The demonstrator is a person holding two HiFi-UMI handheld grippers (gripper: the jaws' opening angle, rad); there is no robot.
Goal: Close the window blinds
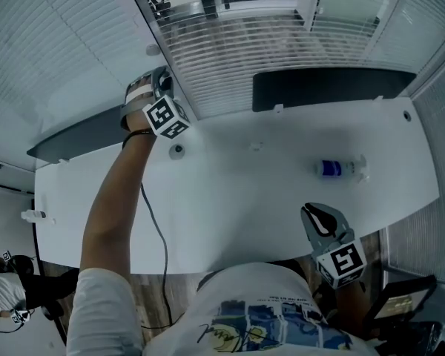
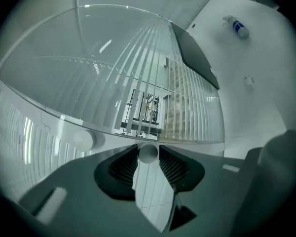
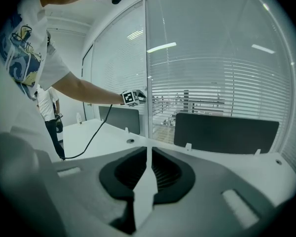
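White cotton with a blue print fills the near edge of the head view: the person's T-shirt (image 1: 274, 317). Just right of it, over the table's near rim, the right gripper (image 1: 313, 213) is held low with its fingers pressed together and nothing between them; its own view shows only a thin slit between the pads. The white table (image 1: 245, 206) spreads away from there. A small bottle with a blue label (image 1: 340, 168) lies on its side towards the right, and a round grommet (image 1: 177, 151) sits further left. A black cable (image 1: 157, 236) hangs down along the person's outstretched left arm.

That arm reaches over the table's far left part to the window frame, where the left gripper (image 1: 160, 76) stands. Its fingers are spread, and a round white knob (image 2: 148, 153) sits between their tips; a second knob (image 2: 83, 140) is on the frame just beside it.

Two dark panels (image 1: 334, 89) stand along the table's far edge, one right, one left. Behind them are the window blinds (image 1: 282, 43), behind glass. The slats beyond the right panel are tilted open enough that the room behind shows through, while those in the left pane look whiter and denser.
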